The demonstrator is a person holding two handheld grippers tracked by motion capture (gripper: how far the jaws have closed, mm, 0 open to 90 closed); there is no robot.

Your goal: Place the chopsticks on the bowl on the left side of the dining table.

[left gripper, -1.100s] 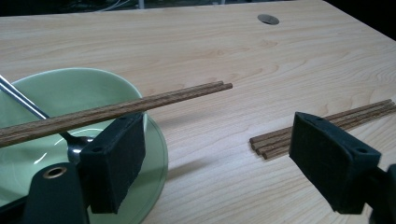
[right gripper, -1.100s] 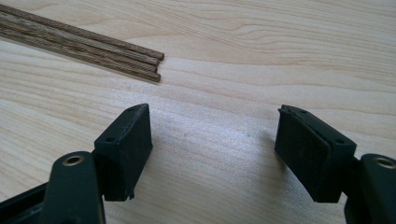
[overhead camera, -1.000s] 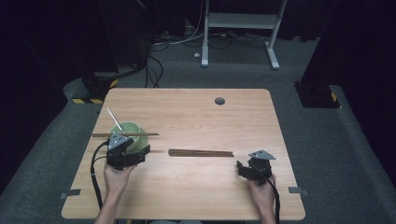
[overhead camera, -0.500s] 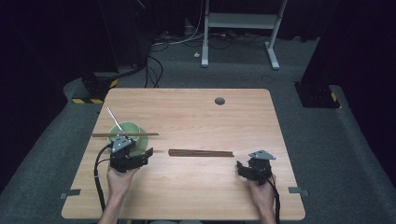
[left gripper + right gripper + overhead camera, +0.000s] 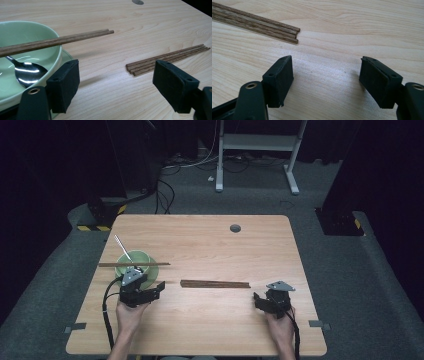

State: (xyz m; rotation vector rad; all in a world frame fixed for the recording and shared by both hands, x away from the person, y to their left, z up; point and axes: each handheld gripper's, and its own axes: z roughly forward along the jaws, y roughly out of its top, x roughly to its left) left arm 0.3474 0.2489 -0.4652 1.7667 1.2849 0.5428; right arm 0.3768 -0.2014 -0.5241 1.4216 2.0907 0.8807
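Observation:
A pale green bowl (image 5: 146,256) (image 5: 25,32) stands at the table's left with a metal spoon (image 5: 122,248) (image 5: 30,71) in it. A pair of brown chopsticks (image 5: 134,264) (image 5: 57,41) lies across its rim. A bundle of several more chopsticks (image 5: 215,284) (image 5: 167,58) (image 5: 257,25) lies flat at mid-table. My left gripper (image 5: 156,289) (image 5: 117,85) is open just in front of the bowl, jaws pointing right toward the bundle, nothing between them. My right gripper (image 5: 257,300) (image 5: 327,80) is open and empty, low over the wood near the bundle's right end.
The wooden table (image 5: 200,240) has a round grommet hole (image 5: 235,228) near its far edge. Cables (image 5: 165,185) and a white stand's legs (image 5: 260,150) sit on the dark floor behind it.
My left gripper has drawn back slightly toward the person, off the bowl. The right gripper has stayed put.

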